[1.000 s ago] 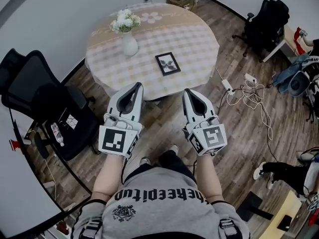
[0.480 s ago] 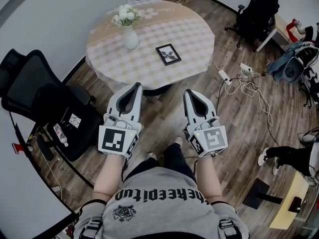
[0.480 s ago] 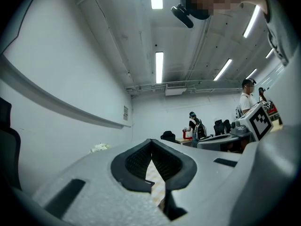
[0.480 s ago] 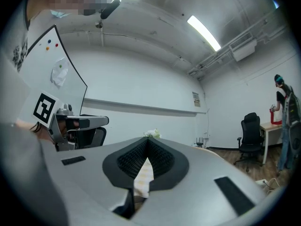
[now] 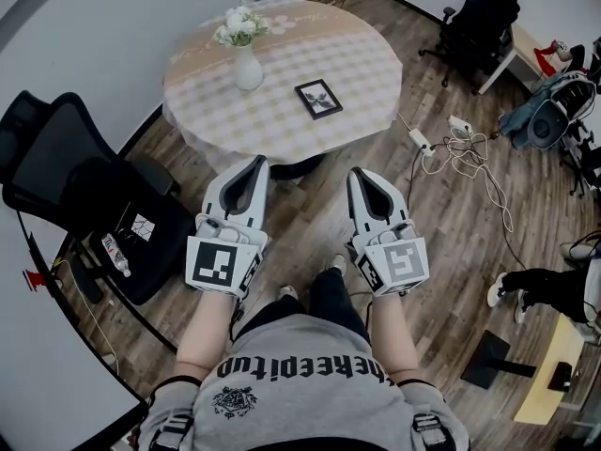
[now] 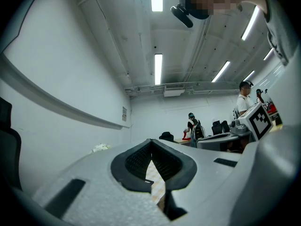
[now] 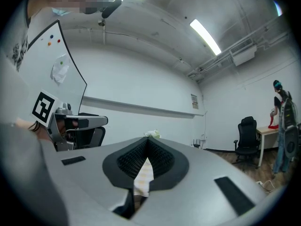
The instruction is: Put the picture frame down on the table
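A: Where's the picture frame [image 5: 318,99]?
B: On the table [image 5: 225,120], right of centre, well apart from the vase [image 5: 248,69] w/ white flowers [image 5: 239,24] at the far-left side. It looks flat on the checked cloth, pic side up. It's small in the head view tho, so we can't swear it isn't propped a bit.
A: And we're not touching it?
B: No. Left gripper [image 5: 259,162] and right gripper [image 5: 355,172] both hang over the wood floor [image 5: 310,224], on the near side of the table, clear of its edge. Each gripper view shows the ribbed pads pressed together at the tips w/ nothing between them. Only a sliver of cloth shows thru the gap behind.
A: What's changed vs a sec ago?
B: Table and frame sit farther up in the head view, w/ more floor btwn us and the near edge. The grippers kept the same pose in front of us. So we're backing off, not reaching in.
A: Meaning?
B: We'd judge the placing done: frame's down, nothing's holding it, and we're leaving.
A: Anything to mind?
B: Black office chair [image 5: 75,181] on our left, cables [image 5: 465,158] on the floor to the right. We watch our feet stepping back.
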{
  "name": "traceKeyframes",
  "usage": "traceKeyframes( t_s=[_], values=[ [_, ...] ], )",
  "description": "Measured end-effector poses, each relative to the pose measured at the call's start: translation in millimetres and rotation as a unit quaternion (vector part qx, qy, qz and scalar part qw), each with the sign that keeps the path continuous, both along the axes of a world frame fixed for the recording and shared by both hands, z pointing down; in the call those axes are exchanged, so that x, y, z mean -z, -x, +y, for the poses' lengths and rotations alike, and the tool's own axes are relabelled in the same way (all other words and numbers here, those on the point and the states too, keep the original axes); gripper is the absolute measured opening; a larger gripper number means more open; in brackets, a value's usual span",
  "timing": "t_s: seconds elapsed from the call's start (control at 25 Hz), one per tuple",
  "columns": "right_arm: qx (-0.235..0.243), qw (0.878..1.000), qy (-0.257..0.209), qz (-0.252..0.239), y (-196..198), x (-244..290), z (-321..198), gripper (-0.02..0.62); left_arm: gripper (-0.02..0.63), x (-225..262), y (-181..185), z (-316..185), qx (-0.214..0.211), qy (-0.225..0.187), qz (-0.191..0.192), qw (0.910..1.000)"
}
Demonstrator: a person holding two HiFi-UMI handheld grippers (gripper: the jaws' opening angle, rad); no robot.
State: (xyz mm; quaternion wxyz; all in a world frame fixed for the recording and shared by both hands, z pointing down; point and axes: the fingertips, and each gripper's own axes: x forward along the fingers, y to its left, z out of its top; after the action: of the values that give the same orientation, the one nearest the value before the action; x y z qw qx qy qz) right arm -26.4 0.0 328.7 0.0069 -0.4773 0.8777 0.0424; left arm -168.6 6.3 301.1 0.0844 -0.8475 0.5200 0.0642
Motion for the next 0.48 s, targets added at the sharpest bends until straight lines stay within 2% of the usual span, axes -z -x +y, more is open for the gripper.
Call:
traceKeyframes(
  t_s=[0.48],
  values=[
    [-0.006,1.000,-0.011,0.007,4.3,5.2,-0.3,0.006,0.015,-2.5,4.1,-1.2,-0.004,-0.002,0.004,1.0000]
  ],
)
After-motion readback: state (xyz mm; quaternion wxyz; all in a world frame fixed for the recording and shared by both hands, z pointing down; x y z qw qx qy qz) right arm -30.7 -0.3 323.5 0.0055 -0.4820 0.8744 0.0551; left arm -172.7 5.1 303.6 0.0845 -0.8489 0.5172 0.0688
